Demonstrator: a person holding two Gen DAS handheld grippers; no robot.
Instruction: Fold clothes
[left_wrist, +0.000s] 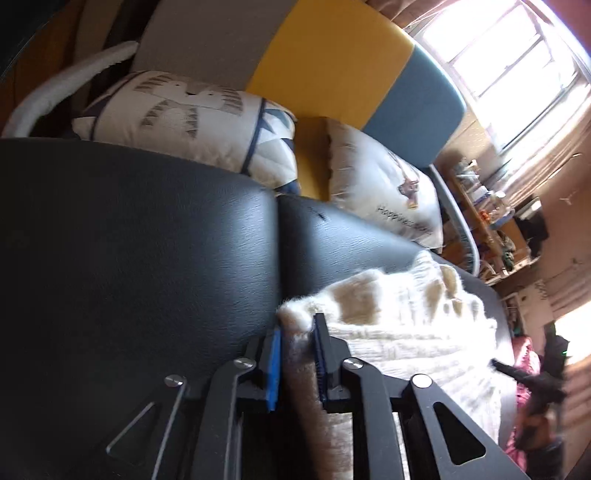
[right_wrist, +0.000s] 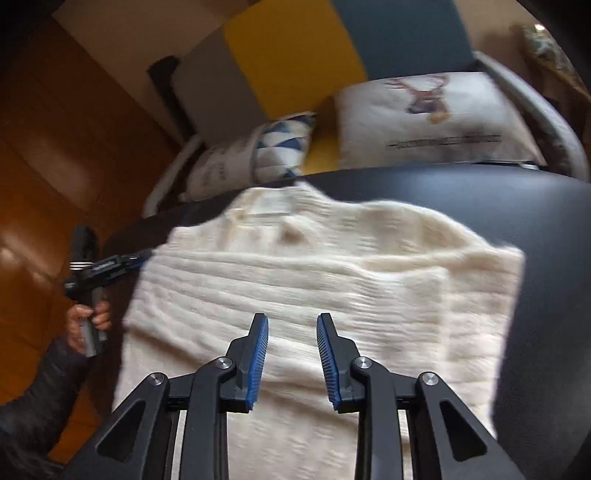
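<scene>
A cream knitted sweater (right_wrist: 314, 266) lies spread flat on a black leather seat (right_wrist: 535, 221), neck label toward the cushions. In the left wrist view my left gripper (left_wrist: 298, 325) is shut on the fuzzy edge of the sweater (left_wrist: 406, 325), whose fabric fills the gap between the blue pads (left_wrist: 274, 365). The right wrist view shows that left gripper (right_wrist: 142, 256) at the sweater's left edge, held by a hand (right_wrist: 88, 321). My right gripper (right_wrist: 291, 317) hovers over the near middle of the sweater, open, with nothing pinched between its pads (right_wrist: 258, 350).
Two printed cushions (right_wrist: 424, 118) (right_wrist: 258, 151) lean against a grey, yellow and blue backrest (left_wrist: 325, 62) behind the seat. Wooden floor (right_wrist: 55, 166) lies to the left. A bright window (left_wrist: 517, 55) and a cluttered shelf (left_wrist: 487, 214) stand beyond the seat's far end.
</scene>
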